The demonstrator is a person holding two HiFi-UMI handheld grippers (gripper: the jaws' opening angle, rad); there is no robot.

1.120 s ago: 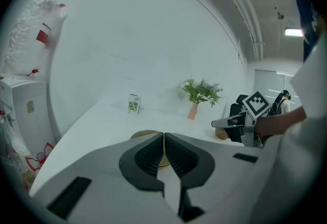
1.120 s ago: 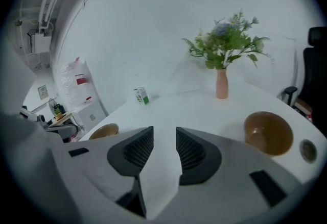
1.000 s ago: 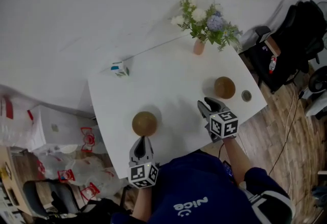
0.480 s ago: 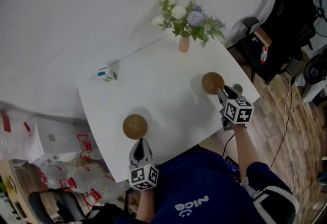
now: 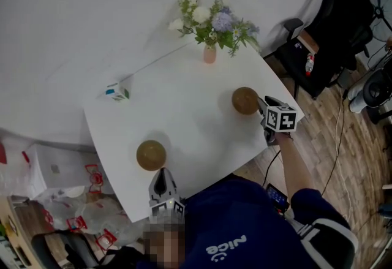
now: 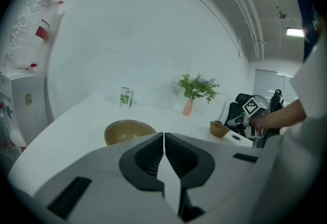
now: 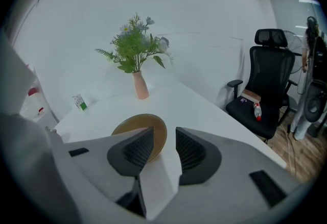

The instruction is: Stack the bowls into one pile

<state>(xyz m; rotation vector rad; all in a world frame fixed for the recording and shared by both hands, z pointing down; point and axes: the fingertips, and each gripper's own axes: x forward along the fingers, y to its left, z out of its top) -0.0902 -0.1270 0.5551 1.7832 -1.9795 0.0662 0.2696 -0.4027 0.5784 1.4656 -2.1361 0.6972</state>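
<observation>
Two brown bowls stand apart on the white table (image 5: 184,114). The left bowl (image 5: 151,155) (image 6: 129,131) sits just ahead of my left gripper (image 5: 162,173) (image 6: 163,136), whose jaws are shut with nothing in them. The right bowl (image 5: 245,100) (image 7: 143,133) is near the table's right edge. My right gripper (image 5: 263,104) (image 7: 164,141) is at its near rim, open. Its left jaw covers part of the bowl, and the rim's edge shows in the gap without touching the right jaw.
A pink vase of flowers (image 5: 209,53) (image 7: 139,85) stands at the table's far corner and a small carton (image 5: 114,92) (image 6: 125,96) at the far left. A black office chair (image 7: 265,80) is right of the table. Plastic bags (image 5: 73,206) lie on the floor at left.
My right gripper has swung from the table's front edge over to the right bowl. The left gripper has barely shifted behind the left bowl.
</observation>
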